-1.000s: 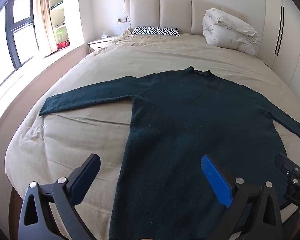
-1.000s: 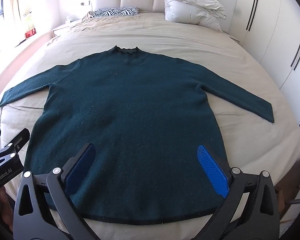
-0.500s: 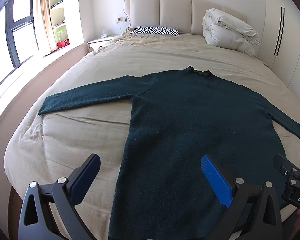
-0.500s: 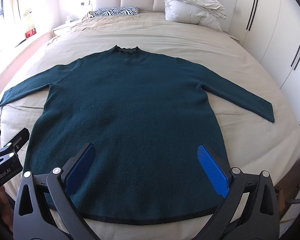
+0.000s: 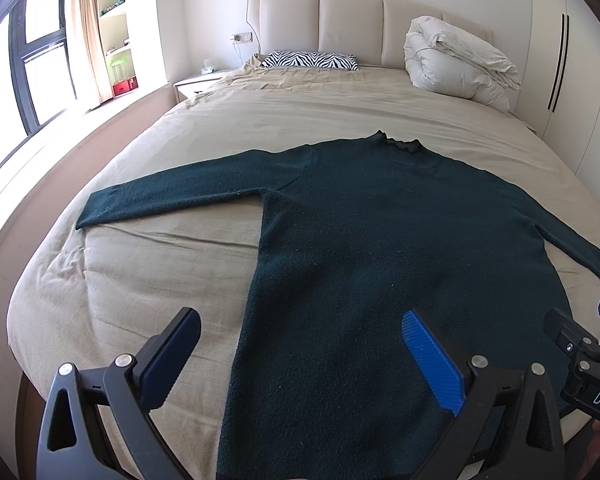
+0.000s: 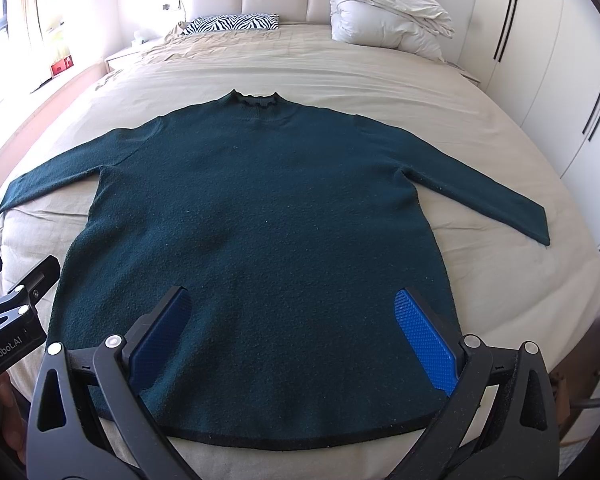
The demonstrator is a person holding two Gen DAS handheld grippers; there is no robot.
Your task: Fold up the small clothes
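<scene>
A dark green long-sleeved sweater [image 6: 260, 216] lies flat and face up on the beige bed, neck toward the headboard, both sleeves spread out to the sides. In the left wrist view the sweater [image 5: 380, 240] fills the middle and right, its left sleeve [image 5: 172, 196] reaching toward the bed's left edge. My left gripper [image 5: 300, 344] hovers open above the sweater's lower left side, holding nothing. My right gripper [image 6: 292, 320] hovers open above the lower body near the black-trimmed hem [image 6: 300, 442], also holding nothing. Each gripper shows at the edge of the other's view.
The beige bed [image 6: 480, 152] carries a zebra-print pillow [image 6: 232, 23] and a bundled white duvet [image 6: 388, 16] by the padded headboard. White wardrobe doors [image 6: 548, 80] stand on the right, a window with curtain [image 5: 52, 48] and a nightstand [image 5: 196, 82] on the left.
Both views have shifted only slightly; the sweater lies as before and both grippers stay open above its lower part.
</scene>
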